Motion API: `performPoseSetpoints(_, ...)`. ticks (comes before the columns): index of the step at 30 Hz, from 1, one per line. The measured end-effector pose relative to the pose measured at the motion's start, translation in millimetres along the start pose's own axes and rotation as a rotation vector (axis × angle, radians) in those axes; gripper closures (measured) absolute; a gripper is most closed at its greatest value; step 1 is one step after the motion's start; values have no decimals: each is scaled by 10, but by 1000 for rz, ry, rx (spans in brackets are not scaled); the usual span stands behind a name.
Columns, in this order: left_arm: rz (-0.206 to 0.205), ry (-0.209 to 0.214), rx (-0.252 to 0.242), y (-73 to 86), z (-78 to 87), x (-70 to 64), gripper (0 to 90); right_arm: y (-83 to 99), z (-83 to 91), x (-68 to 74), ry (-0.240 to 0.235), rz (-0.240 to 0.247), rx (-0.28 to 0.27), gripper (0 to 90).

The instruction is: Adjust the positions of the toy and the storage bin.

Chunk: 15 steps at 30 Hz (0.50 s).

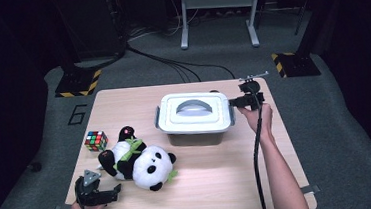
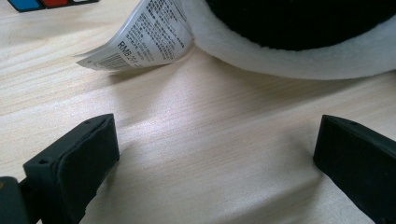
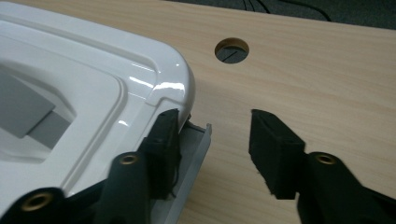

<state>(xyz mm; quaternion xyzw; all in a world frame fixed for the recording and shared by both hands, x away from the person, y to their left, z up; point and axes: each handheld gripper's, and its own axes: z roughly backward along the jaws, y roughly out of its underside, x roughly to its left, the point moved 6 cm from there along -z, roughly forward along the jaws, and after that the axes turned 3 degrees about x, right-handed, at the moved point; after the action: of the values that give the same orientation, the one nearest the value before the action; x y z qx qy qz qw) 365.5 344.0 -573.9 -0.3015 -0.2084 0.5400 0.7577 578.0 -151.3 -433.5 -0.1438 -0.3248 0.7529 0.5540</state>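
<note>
A white lidded box [image 1: 194,115] with a grey handle stands mid-table. My right gripper [image 1: 232,102] is at its right end. In the right gripper view that gripper [image 3: 212,127] is open: its left jaw rests against the lid's corner [image 3: 173,84], the grey latch [image 3: 195,151] lies just inside it, and its right jaw hangs over bare wood. A panda plush [image 1: 139,161] lies at the front left. My left gripper [image 1: 114,192] sits low beside it, open, and in its own view [image 2: 217,131] spans bare table below the panda's fur [image 2: 299,56] and its paper tag [image 2: 140,37].
A colour cube [image 1: 96,140] sits left of the panda, and its edge [image 2: 46,3] shows in the left gripper view. A round cable hole [image 3: 231,50] pierces the wooden table [image 1: 214,177] behind the box. Beyond the table are cables and stand feet on grey carpet.
</note>
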Motion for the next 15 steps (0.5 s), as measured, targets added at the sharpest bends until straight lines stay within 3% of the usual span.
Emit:
performPoseSetpoints(4, 0, 0, 0, 0, 0, 0, 1, -27, 126, 70, -7, 54, -30, 319)
performPoseSetpoints(7, 1, 0, 0, 0, 0, 0, 1, -36, 167, 169, -50, 110, -39, 243)
performPoseSetpoints(11, 0, 0, 0, 0, 0, 0, 1, -26, 150, 369, -104, 205, -24, 171)
performPoseSetpoints(15, -1, 0, 1, 0, 1, 1, 1, -31, 70, 591, -151, 267, -14, 140)
